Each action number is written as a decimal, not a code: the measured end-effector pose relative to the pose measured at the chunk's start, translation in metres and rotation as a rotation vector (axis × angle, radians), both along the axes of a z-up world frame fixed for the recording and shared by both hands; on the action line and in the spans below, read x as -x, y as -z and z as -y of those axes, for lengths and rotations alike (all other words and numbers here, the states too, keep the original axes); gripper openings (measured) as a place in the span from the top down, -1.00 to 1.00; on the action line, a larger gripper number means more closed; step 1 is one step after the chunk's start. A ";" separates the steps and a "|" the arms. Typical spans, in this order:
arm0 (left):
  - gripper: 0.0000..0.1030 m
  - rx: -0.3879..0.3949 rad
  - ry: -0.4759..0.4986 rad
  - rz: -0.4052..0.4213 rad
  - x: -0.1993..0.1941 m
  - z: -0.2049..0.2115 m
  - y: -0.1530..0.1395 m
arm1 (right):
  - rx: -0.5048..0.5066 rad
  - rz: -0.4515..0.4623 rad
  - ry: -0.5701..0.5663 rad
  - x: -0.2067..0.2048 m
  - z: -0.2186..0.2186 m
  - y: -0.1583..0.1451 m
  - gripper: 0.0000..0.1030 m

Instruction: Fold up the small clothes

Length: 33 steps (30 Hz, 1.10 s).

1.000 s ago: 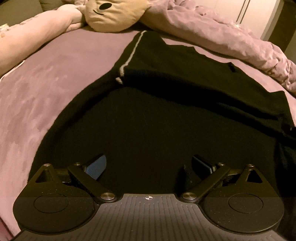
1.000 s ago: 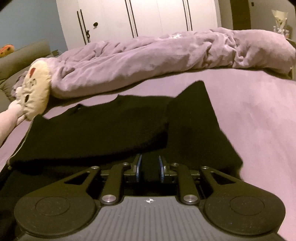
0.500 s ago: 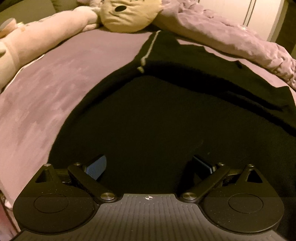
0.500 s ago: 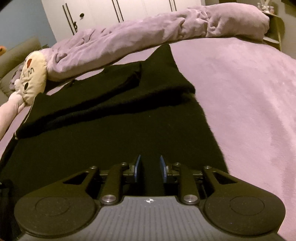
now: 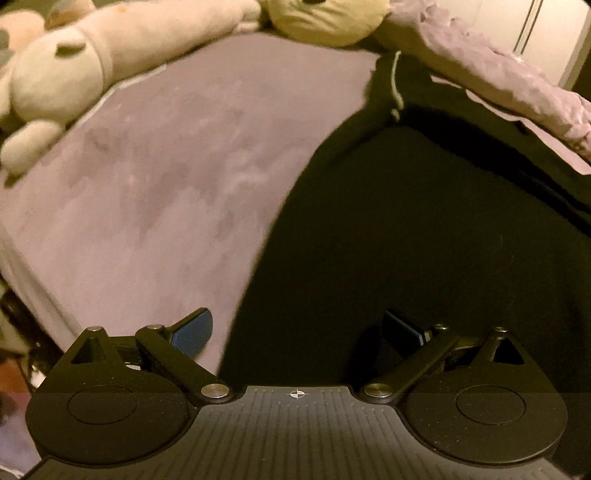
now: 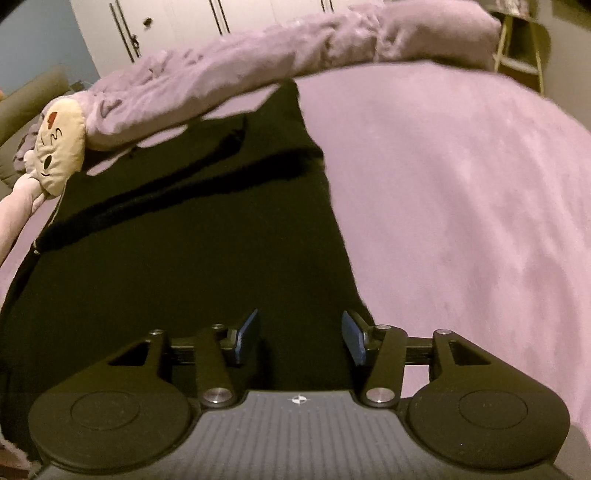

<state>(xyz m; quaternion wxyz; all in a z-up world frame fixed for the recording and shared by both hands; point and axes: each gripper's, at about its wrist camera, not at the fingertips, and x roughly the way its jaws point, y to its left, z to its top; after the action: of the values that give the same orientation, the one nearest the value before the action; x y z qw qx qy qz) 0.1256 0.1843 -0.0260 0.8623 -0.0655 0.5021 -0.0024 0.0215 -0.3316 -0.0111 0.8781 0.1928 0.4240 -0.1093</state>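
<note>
A black garment [image 5: 424,240] lies spread on the purple bed [image 5: 166,184], its far part folded over, with a pale trimmed cuff [image 5: 396,85] at the far end. It also shows in the right wrist view [image 6: 184,258]. My left gripper [image 5: 297,328] is wide open and empty above the garment's near left edge. My right gripper [image 6: 299,334] is open and empty above the garment's near right edge, with black cloth lying between its blue pads [image 6: 247,332].
A rumpled purple duvet [image 6: 295,55] runs along the far side of the bed. A pink plush toy [image 5: 66,74] and a tan plush face [image 5: 325,18] lie at the far left. White wardrobe doors [image 6: 177,22] stand behind. A small shelf [image 6: 517,44] stands at far right.
My right gripper has opened; it was nearly shut on the black cloth before. Both grippers have pulled back toward the near edge, the left one shifting left so more bare bed shows.
</note>
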 end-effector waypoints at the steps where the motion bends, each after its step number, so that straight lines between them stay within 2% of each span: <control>1: -0.96 0.016 0.006 -0.012 0.002 -0.002 0.002 | -0.015 -0.009 -0.004 0.003 0.001 0.001 0.03; 5: -0.96 0.080 0.046 -0.027 0.011 -0.005 0.006 | -0.036 -0.020 -0.048 0.011 0.001 -0.002 -0.08; 8: -0.96 0.099 0.062 -0.024 0.013 -0.007 0.007 | -0.063 -0.035 -0.062 0.014 0.007 -0.003 -0.11; 14: -0.96 0.159 0.054 -0.019 0.017 -0.012 0.009 | -0.064 -0.030 -0.027 0.014 0.025 -0.001 -0.12; 19: -0.96 0.137 0.067 -0.034 0.014 -0.005 0.013 | -0.128 -0.092 -0.043 0.000 0.032 0.023 -0.12; 21: -0.96 0.139 0.067 -0.043 0.012 -0.005 0.015 | -0.129 -0.090 -0.044 -0.001 0.032 0.025 0.04; 22: -0.93 0.148 0.062 -0.047 0.011 -0.007 0.016 | -0.131 -0.077 -0.056 -0.001 0.032 0.024 0.31; 23: -0.85 0.149 0.059 -0.048 0.010 -0.008 0.016 | -0.129 -0.066 -0.074 -0.002 0.031 0.022 0.59; 24: -0.77 0.141 0.059 -0.048 0.008 -0.009 0.016 | -0.142 -0.057 -0.093 -0.002 0.032 0.020 0.75; 25: -0.60 0.126 0.061 -0.049 0.007 -0.009 0.015 | -0.160 -0.053 -0.106 -0.002 0.033 0.019 0.82; 28: -0.20 0.101 0.073 -0.056 0.007 -0.014 0.013 | -0.178 -0.055 -0.122 -0.004 0.035 0.016 0.83; 31: 0.26 0.110 0.082 -0.066 0.007 -0.022 0.011 | -0.171 -0.068 -0.145 -0.005 0.036 0.015 0.80; 32: 0.35 0.123 0.087 -0.071 0.007 -0.024 0.010 | -0.165 -0.074 -0.161 -0.007 0.036 0.016 0.75; 33: 0.35 0.132 0.091 -0.075 0.006 -0.025 0.010 | -0.159 -0.087 -0.182 -0.008 0.034 0.017 0.73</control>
<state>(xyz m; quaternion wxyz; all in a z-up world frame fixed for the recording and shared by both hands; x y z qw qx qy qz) 0.1193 0.2094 -0.0364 0.8357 -0.0994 0.5353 -0.0721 0.0297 -0.3660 -0.0281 0.8471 0.2178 0.4847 -0.0034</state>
